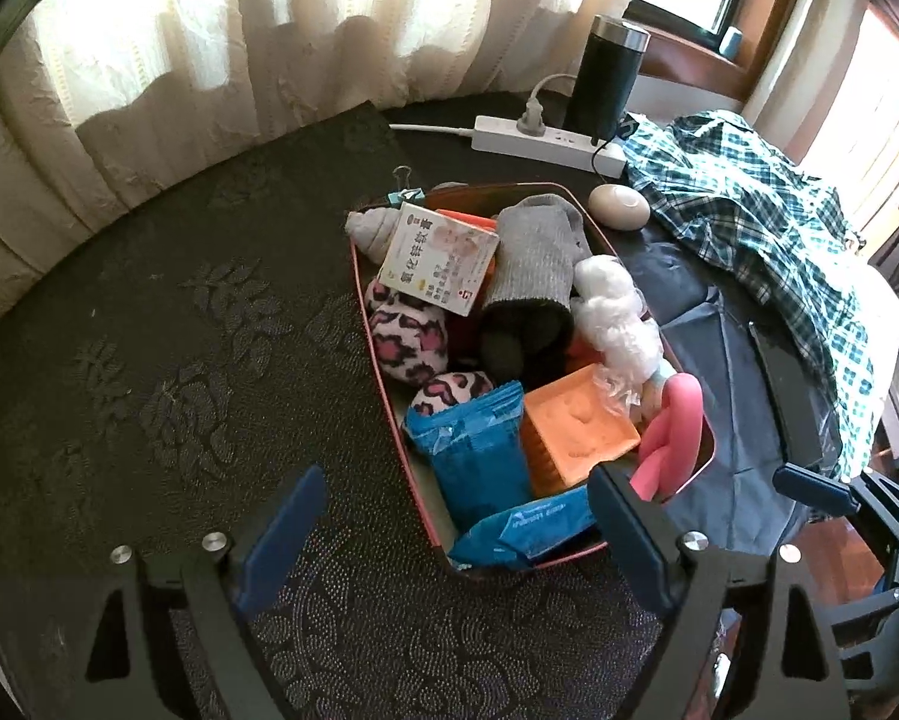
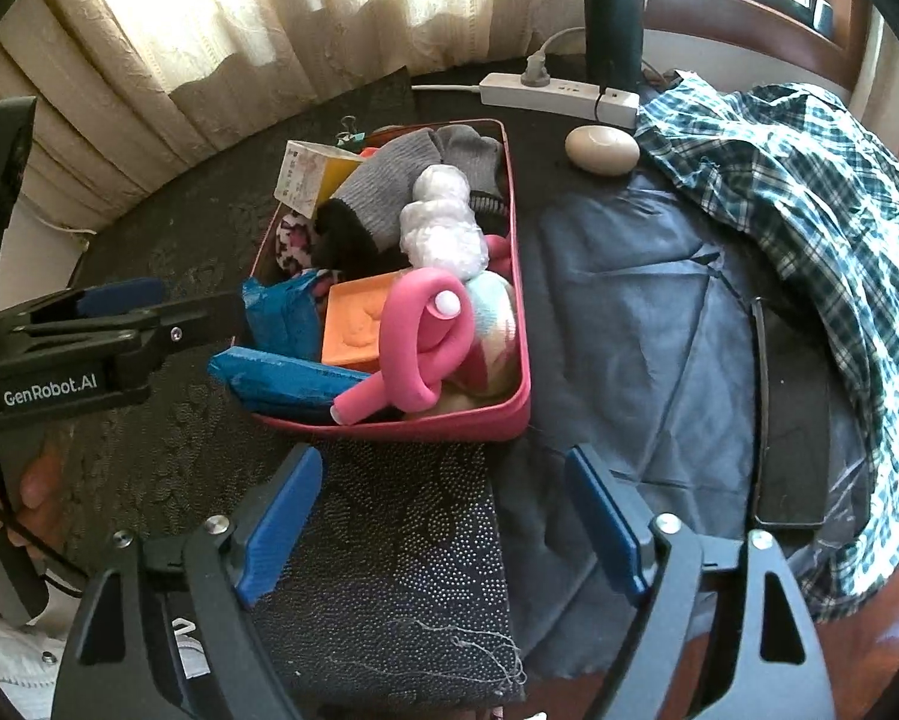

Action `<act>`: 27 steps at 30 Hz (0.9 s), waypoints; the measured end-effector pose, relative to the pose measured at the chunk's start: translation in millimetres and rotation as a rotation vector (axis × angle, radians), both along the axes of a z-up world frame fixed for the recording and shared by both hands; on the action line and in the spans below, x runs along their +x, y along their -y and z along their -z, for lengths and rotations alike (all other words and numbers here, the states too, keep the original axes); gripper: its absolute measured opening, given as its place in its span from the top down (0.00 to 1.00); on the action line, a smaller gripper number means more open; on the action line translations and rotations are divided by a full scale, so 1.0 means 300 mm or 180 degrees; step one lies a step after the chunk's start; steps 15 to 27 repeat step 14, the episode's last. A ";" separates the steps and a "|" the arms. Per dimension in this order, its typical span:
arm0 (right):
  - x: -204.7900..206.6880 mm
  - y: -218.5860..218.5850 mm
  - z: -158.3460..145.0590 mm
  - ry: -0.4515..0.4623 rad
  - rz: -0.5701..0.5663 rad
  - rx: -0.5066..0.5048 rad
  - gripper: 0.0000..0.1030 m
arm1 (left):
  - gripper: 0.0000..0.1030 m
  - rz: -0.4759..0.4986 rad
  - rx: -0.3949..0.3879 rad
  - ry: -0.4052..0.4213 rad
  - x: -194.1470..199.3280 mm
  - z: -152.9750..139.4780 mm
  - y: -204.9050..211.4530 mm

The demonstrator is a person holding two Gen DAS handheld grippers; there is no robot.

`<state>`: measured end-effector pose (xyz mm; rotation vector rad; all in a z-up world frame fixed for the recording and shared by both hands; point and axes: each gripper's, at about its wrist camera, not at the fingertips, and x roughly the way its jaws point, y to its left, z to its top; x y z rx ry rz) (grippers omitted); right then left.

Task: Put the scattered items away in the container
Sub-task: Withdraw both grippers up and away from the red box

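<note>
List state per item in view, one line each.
left tool: open, empty
right tool: open, empty
red container: heaped full
pink foam twist: on top, over near rim
power strip: one plug in
black tumbler: upright, lidded
plaid shirt: crumpled on table

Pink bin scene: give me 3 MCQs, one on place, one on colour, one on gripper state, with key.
1. Where is the beige oval object?
A. inside the bin
B. on the table beyond the bin
C. in a gripper

2. What colour is the square block in the pink bin?
A. orange
B. green
C. black

3. What is the state of the right gripper?
A. shut on a sock
B. shut, empty
C. open, empty

Key: 1 B, it lies near the power strip; 2 A, plainly orange; 3 C, fingers spread, nothing between.
</note>
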<state>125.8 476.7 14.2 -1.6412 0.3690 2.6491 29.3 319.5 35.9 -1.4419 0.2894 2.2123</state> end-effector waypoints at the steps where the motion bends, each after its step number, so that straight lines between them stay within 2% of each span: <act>1: 0.002 0.004 -0.001 -0.0001 -0.0007 -0.0001 0.17 | 0.11 -0.0002 -0.0004 0.0001 0.003 0.000 0.002; 14: 0.023 0.042 -0.006 -0.0009 -0.0034 0.0007 0.17 | 0.11 0.0042 -0.0003 -0.0139 0.044 -0.022 0.015; 27: 0.023 0.042 -0.006 -0.0009 -0.0034 0.0007 0.17 | 0.11 0.0042 -0.0003 -0.0139 0.044 -0.022 0.015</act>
